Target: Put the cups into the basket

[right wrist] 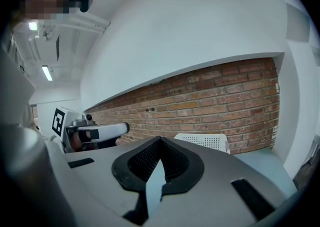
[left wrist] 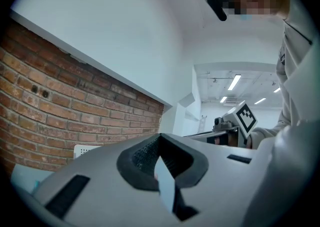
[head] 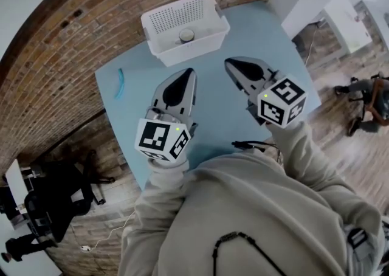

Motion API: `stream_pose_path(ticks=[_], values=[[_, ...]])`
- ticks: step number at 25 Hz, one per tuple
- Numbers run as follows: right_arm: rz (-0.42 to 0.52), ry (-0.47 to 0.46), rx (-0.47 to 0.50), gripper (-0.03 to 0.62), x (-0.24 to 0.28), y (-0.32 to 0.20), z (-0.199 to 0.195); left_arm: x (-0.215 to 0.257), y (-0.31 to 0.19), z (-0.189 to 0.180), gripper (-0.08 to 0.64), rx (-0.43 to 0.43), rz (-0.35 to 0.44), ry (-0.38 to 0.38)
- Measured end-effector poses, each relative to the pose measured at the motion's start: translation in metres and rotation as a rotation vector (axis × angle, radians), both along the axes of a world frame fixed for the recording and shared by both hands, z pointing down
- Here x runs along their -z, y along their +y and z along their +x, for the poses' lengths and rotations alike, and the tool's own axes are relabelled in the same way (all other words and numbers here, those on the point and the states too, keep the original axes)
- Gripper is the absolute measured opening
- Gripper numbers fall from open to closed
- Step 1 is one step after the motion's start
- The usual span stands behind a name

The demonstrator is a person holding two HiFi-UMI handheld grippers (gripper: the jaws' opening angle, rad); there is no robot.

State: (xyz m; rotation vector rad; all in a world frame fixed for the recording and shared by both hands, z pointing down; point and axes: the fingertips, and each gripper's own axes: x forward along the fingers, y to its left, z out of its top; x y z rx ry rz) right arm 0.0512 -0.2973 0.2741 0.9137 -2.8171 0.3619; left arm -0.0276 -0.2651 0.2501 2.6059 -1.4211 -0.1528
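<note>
Blue tabletop carries all we see. By its left edge lies a small curved blue strip, too small for us to name. Over the middle hangs the left gripper, jaws pressed together on nothing. At the far edge stands the white perforated basket; inside it sits one cup, only its round top showing. Toward the right edge, the right gripper is likewise closed and empty. Our grey sweatshirt hides the near edge.
</note>
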Motion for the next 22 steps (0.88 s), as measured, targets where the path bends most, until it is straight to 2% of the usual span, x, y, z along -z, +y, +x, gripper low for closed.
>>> stream_pose_path(ticks=[3,7,22], values=[[-0.022,-0.016,-0.005,0.008,0.001,-0.004,0.002,0.0,-0.002,0.005,-0.005,0.001,0.001,0.0],[0.002,-0.018,0.002,0.008,0.013,-0.01,0.007,0.002,-0.006,0.01,-0.005,0.002,0.001,0.005],[-0.028,-0.039,0.021,0.008,0.008,-0.006,-0.006,0.005,0.001,-0.002,-0.005,0.036,0.005,0.001]])
